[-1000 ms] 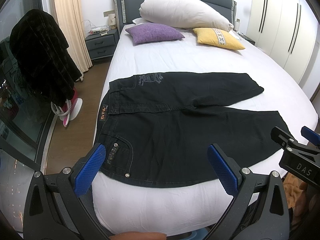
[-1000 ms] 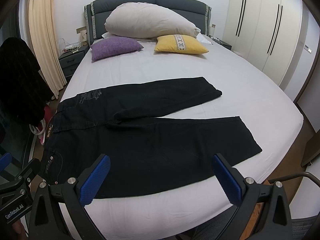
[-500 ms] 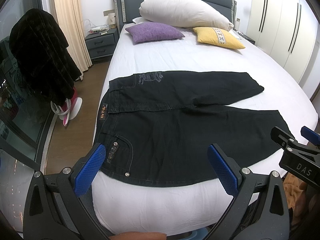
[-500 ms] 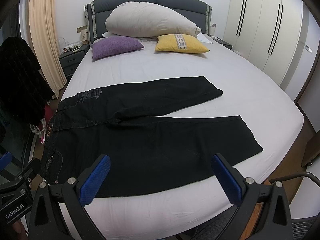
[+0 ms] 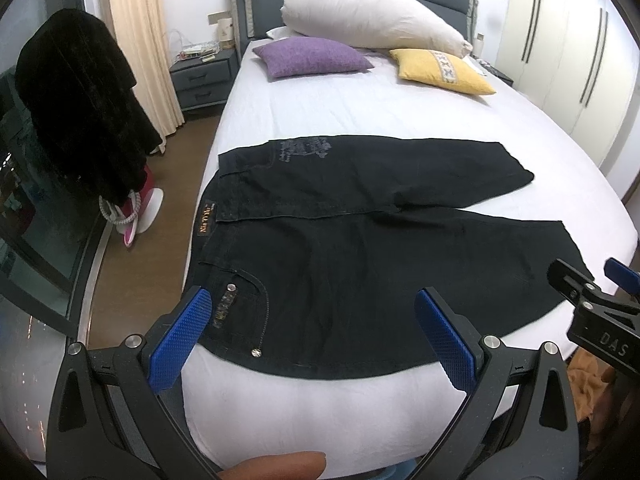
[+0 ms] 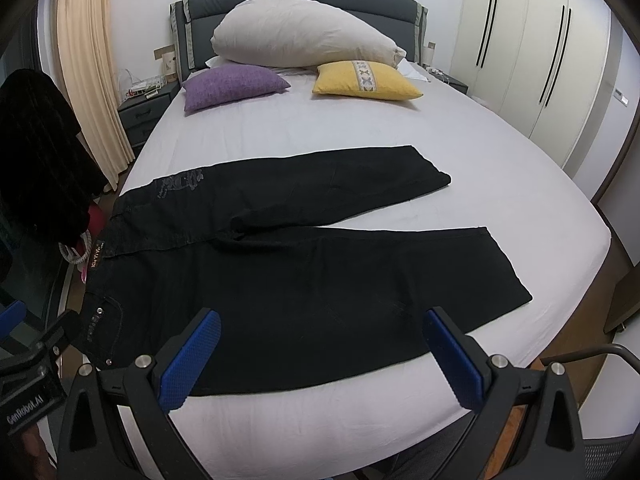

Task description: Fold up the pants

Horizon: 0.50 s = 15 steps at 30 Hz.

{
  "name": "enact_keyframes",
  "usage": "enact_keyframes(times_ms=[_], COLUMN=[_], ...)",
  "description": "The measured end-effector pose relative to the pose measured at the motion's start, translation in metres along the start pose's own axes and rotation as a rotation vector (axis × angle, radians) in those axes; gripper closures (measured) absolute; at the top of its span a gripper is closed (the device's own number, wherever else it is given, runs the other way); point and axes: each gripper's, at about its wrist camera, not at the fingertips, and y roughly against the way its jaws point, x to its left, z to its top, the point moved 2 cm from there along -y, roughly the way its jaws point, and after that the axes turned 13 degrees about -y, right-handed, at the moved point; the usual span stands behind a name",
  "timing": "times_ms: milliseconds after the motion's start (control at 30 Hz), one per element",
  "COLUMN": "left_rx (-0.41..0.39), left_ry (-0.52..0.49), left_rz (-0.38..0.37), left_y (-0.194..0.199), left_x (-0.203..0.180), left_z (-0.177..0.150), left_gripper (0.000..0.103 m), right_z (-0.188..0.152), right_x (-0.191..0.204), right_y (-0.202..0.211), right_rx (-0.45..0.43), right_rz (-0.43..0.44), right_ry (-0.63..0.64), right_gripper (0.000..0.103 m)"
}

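On the bed point(image 6: 360, 136) the pants point(image 6: 280, 280) lie flat, my left gripper point(image 5: 312, 332) and right gripper point(image 6: 320, 354) both spread empty; I'd risk pinching sheet along with denim

the left gripper point(image 5: 312, 332) has a black, matte, angular frame with triangular cut-outs in each arm. its two fingers carry bright blue pads point(image 5: 180, 336) with a fine diamond-knurled texture. round silver screws point(image 5: 132, 341) sit at the joints of the arms. the right gripper point(image 6: 320, 354) is the same build: black frame, blue knurled pads point(image 6: 454, 362), silver screw heads point(image 6: 142, 361). seen from the left wrist, the right gripper's black body bears white letters "das" point(image 5: 614, 339). seen from the right wrist, the left gripper's body bears white letters "genrobot.ai" point(image 6: 25, 409). a fingertip point(image 5: 276, 466) shows at the bottom edge of the left wrist view.
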Motion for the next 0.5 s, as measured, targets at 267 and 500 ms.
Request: enact_keyframes(times_ms=[267, 500], left_rx=[0.035, 0.058], left_ry=[-0.006, 0.000], left_rz=[-0.011, -0.014], left_y=[-0.016, -0.030], left_x=[0.000, 0.002], left_z=[0.004, 0.004], left_gripper=[0.000, 0.000], right_z=[0.005, 0.008], right_x=[0.000, -0.003], right_y=[-0.018, -0.028], right_rx=[0.038, 0.057], right_rz=[-0.011, -0.012], right_ry=[-0.001, -0.006], right_gripper=[0.000, 0.000])
